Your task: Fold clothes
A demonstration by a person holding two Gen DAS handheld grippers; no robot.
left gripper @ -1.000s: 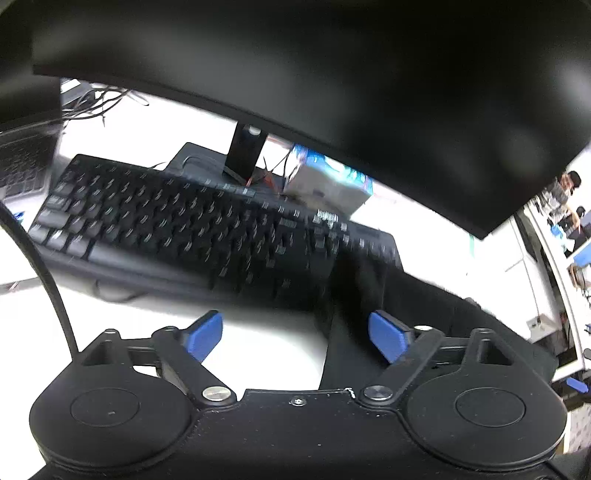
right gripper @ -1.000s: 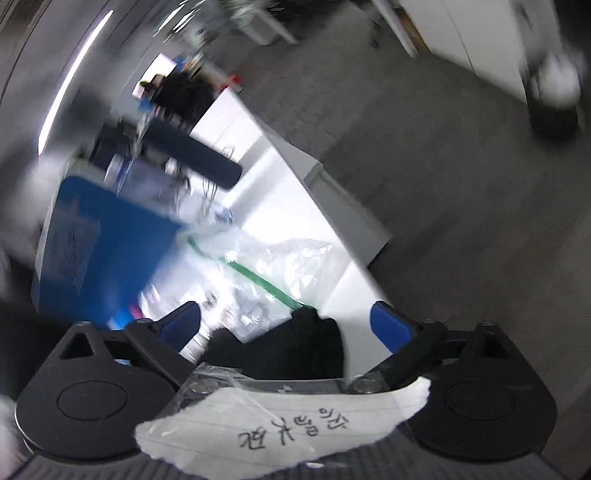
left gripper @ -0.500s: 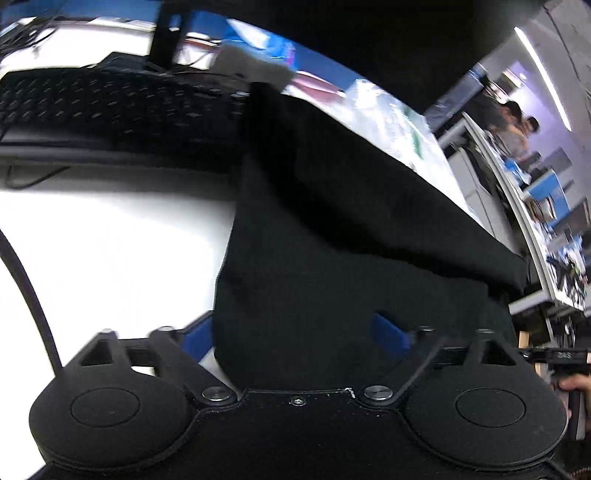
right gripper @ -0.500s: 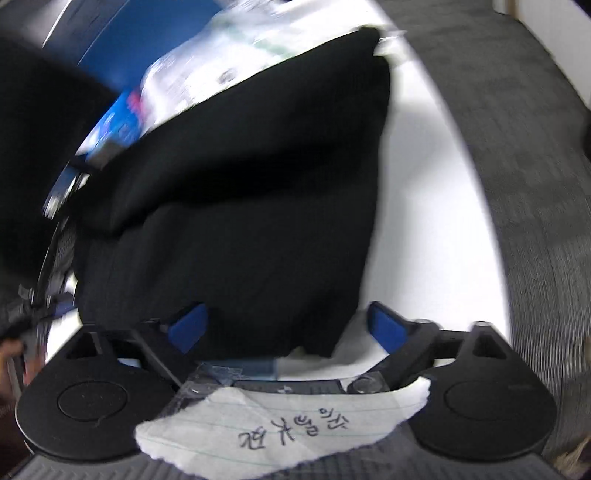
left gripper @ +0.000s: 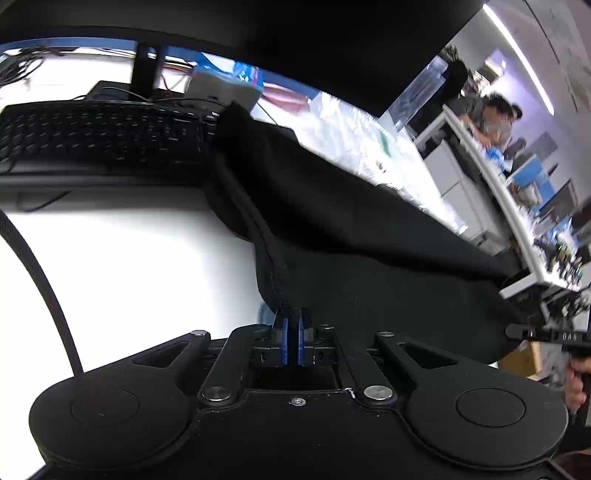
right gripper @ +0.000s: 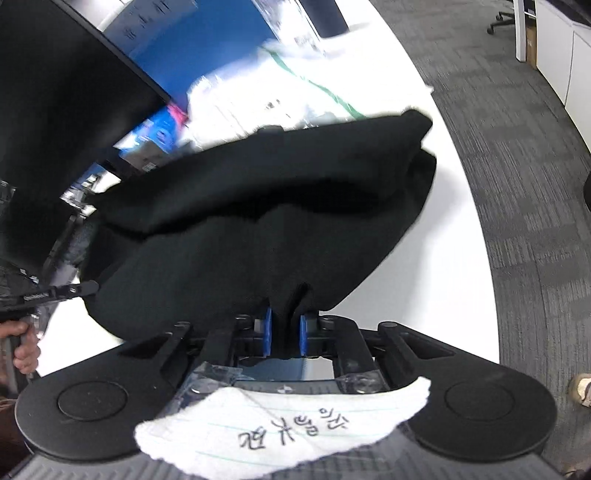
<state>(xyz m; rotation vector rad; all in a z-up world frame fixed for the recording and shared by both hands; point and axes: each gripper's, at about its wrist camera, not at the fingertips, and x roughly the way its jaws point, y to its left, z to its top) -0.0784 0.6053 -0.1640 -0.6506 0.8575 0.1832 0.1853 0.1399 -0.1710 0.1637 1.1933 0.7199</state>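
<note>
My left gripper (left gripper: pixel 292 341) pinches the hemmed edge of the black garment (left gripper: pixel 369 258), fingers pressed together on it. My right gripper (right gripper: pixel 284 334) clamps a bunched fold. The garment hangs between them over the white table (left gripper: pixel 140 266), beside the keyboard (left gripper: pixel 99 136).

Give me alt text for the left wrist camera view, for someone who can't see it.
The left claw is shut on the stitched edge of a black garment, which drapes up and to the right over a white desk. A black keyboard sits at the upper left under a dark monitor.
</note>
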